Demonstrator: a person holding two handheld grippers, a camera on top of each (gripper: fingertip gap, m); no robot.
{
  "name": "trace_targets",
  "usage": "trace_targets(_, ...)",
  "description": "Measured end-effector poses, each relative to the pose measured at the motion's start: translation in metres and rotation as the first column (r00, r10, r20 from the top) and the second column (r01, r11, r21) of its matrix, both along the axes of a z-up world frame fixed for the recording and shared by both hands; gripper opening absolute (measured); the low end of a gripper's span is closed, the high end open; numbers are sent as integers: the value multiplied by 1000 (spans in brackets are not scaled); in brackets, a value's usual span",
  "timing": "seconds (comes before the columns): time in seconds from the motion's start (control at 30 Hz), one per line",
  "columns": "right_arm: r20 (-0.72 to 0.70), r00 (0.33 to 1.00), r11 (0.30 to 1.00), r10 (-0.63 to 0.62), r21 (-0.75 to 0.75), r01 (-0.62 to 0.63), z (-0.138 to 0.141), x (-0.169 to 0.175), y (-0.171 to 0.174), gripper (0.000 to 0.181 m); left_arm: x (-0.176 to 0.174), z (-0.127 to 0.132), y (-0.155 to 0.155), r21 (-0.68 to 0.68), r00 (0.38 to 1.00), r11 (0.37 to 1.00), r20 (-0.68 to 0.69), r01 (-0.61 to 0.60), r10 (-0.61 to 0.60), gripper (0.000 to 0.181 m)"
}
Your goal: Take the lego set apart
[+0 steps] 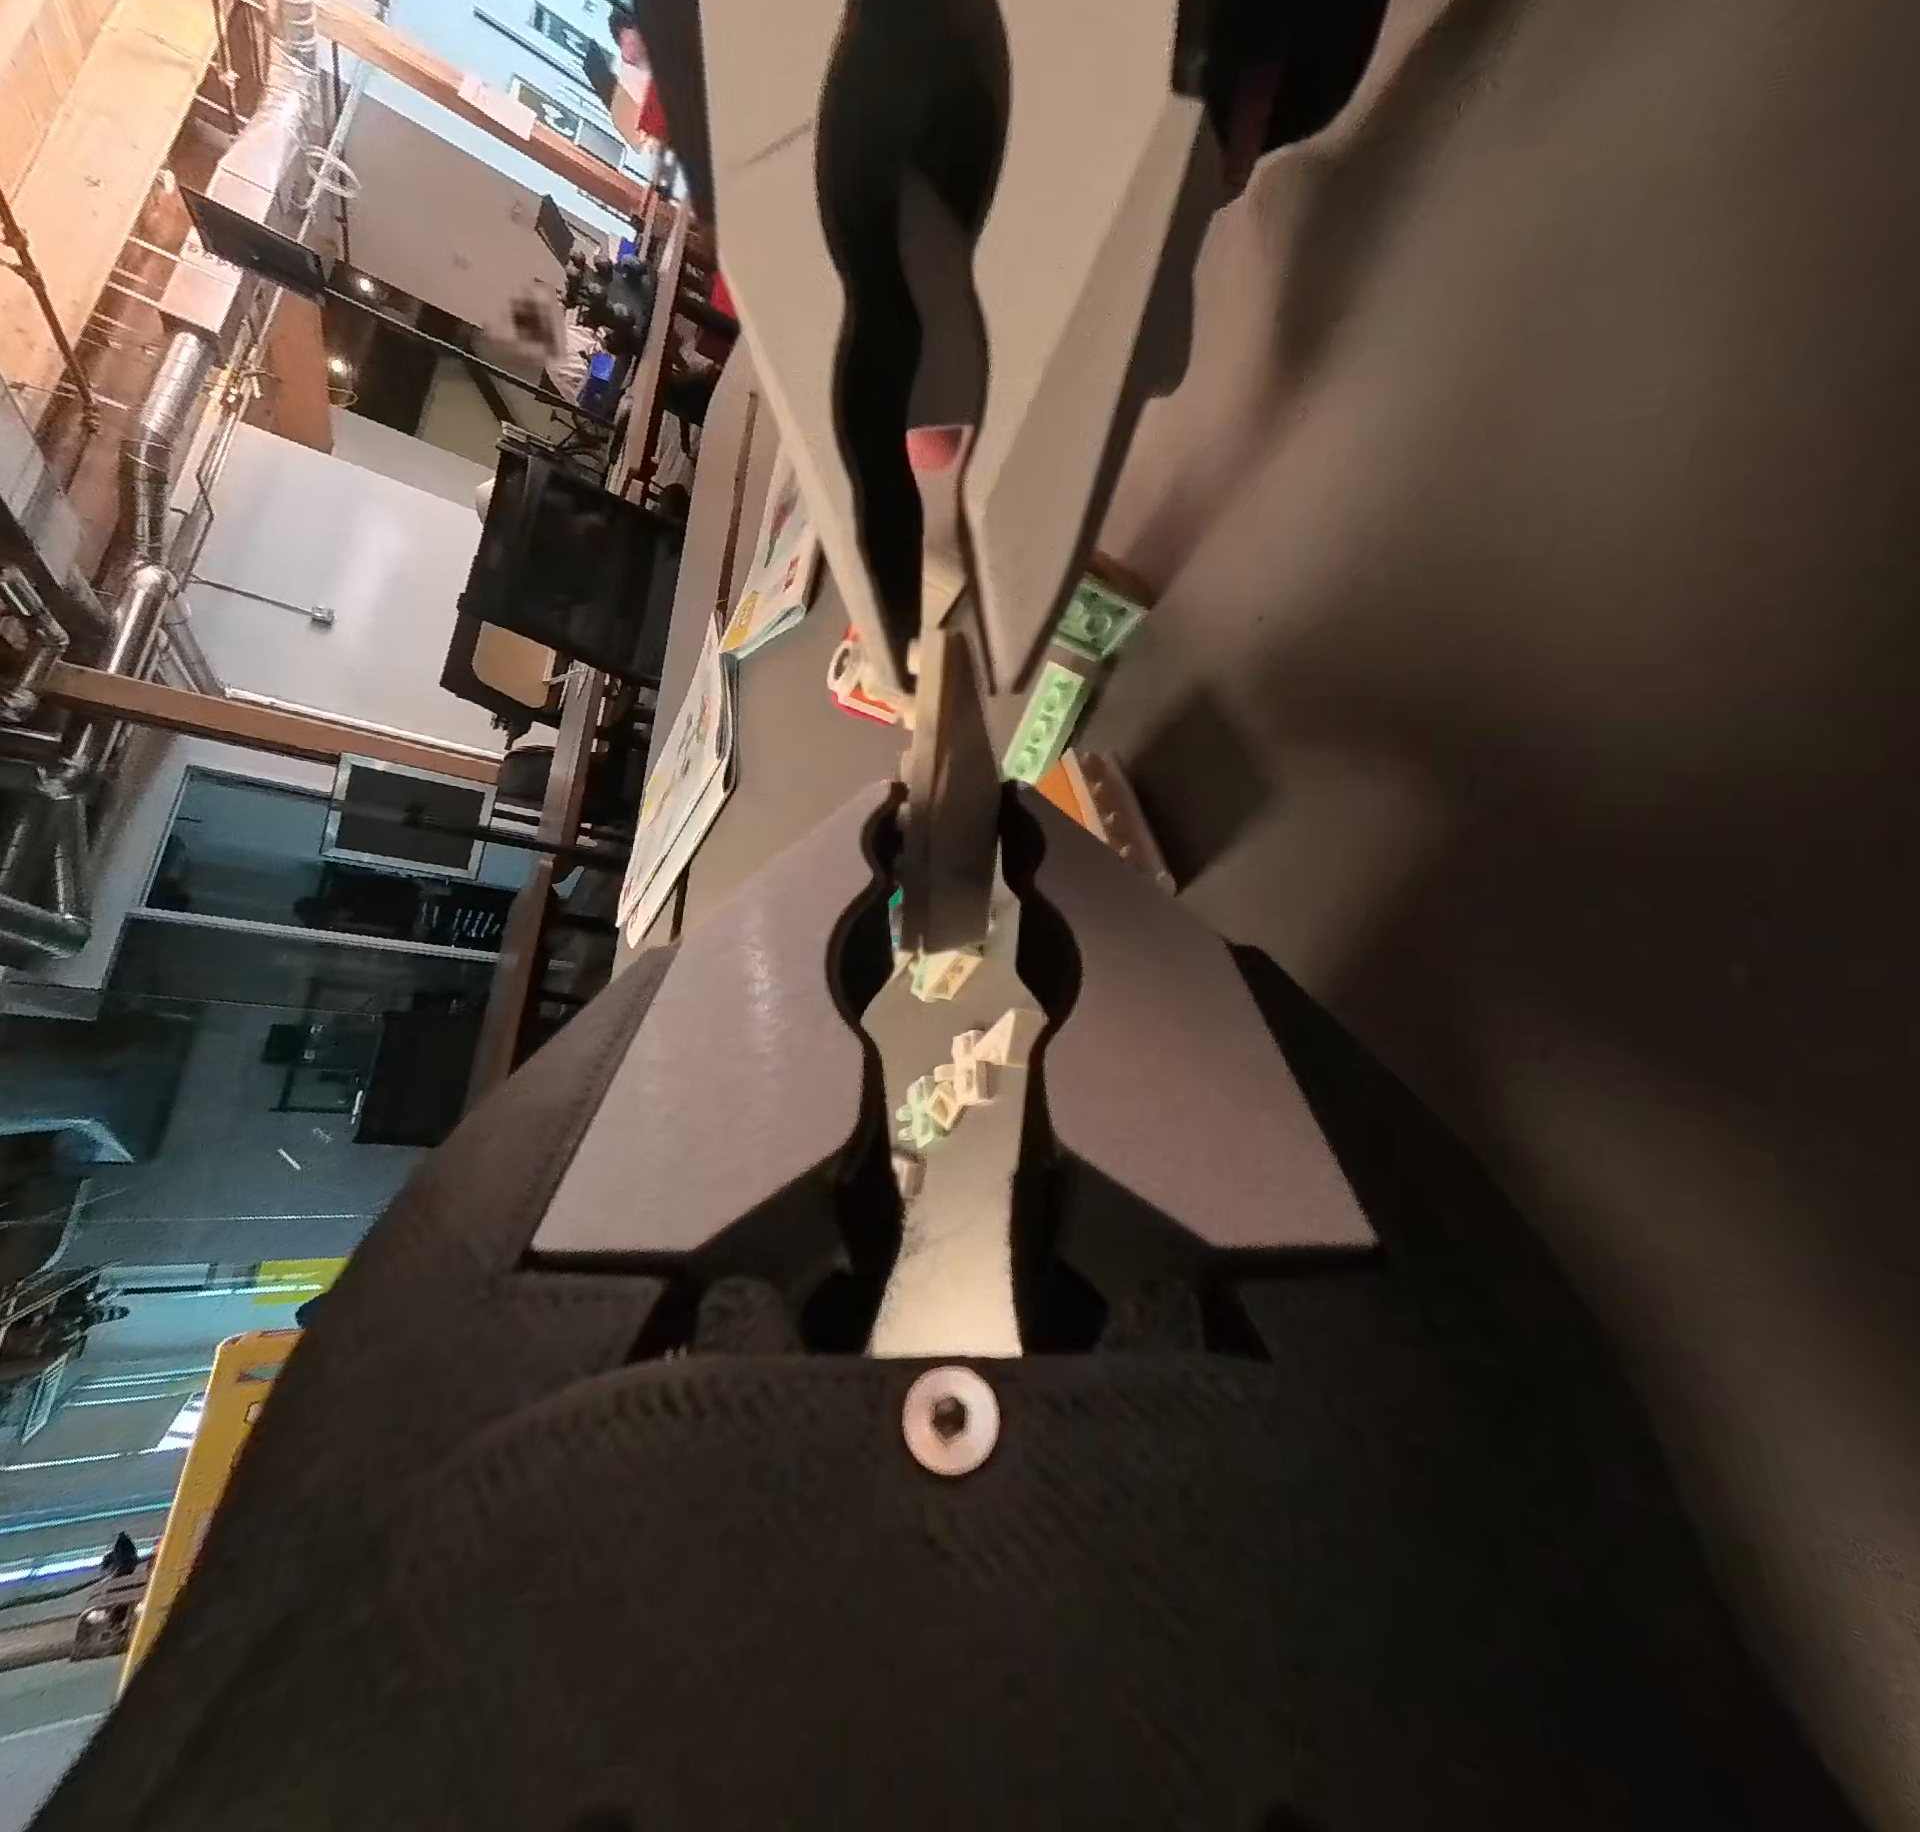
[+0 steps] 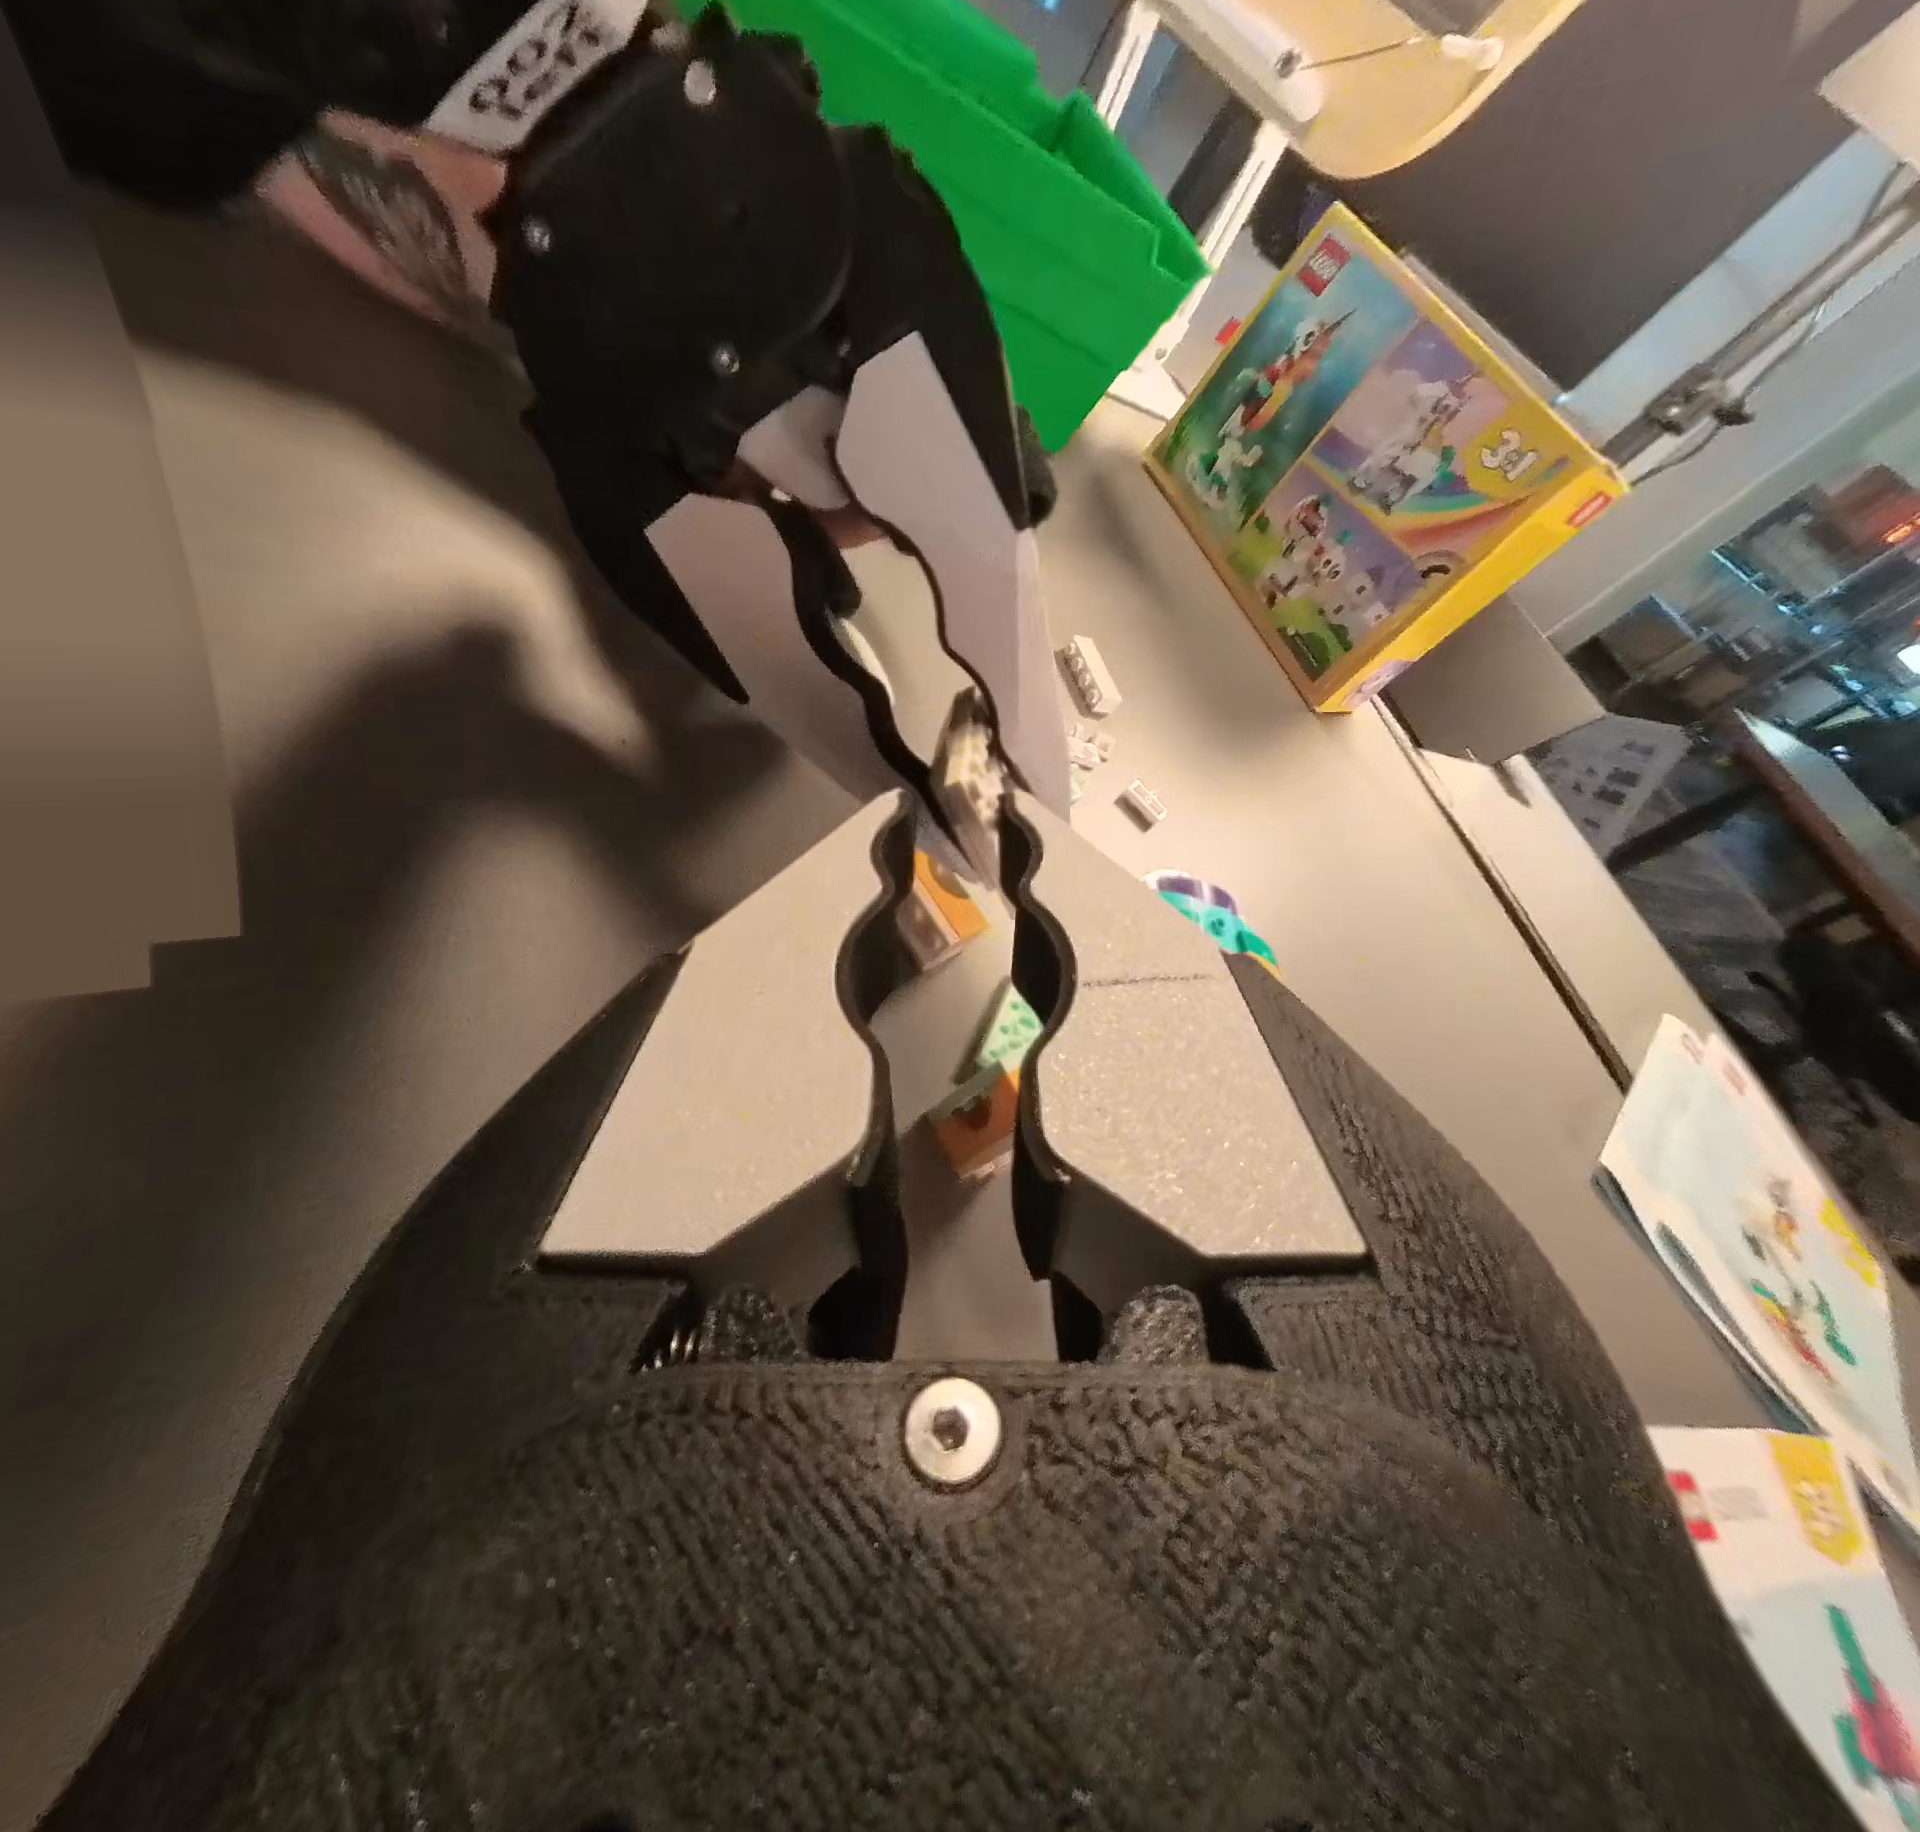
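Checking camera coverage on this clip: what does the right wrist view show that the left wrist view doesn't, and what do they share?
Only the right wrist view shows the green bin and the front of the yellow lego box standing on the table. Only the left wrist view shows the row of small white bricks and the room's ceiling ducts. Both show the left hand-held gripper and right hand-held gripper meeting tip to tip on a thin plate piece, the instruction booklets and the grey table.
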State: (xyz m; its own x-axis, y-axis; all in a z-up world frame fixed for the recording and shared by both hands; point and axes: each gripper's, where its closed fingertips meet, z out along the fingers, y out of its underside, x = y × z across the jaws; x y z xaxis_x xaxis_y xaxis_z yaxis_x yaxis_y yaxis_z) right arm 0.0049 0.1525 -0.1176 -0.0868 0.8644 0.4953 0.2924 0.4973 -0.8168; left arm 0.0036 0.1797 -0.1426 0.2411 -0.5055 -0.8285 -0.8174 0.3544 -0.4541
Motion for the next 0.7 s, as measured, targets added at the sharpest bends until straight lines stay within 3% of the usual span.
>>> trace_targets(0.23,25,1000,999,16,-41,-15,-3,1,-2,8,0,-4,0,33,997,999,-83,4,-2,16)
trace_targets(0.43,64,998,1000,-13,14,12,-5,0,0,5,-3,-6,4,70,990,997,-138,-31,40,15)
trace_targets(0.5,18,999,999,-44,-11,44,4,-1,5,5,-3,2,7,49,997,997,-47,-63,66,16)
trace_targets(0.57,-71,994,993,-78,-96,71,20,0,10,4,-2,17,9,-28,987,996,131,-87,90,23)
trace_targets(0.63,-148,982,978,-116,-187,87,33,5,19,3,-2,29,9,-172,933,983,338,-65,121,35)
trace_targets(0.7,-215,966,956,-147,-281,83,42,8,26,2,-5,42,10,-310,824,951,539,2,174,41)
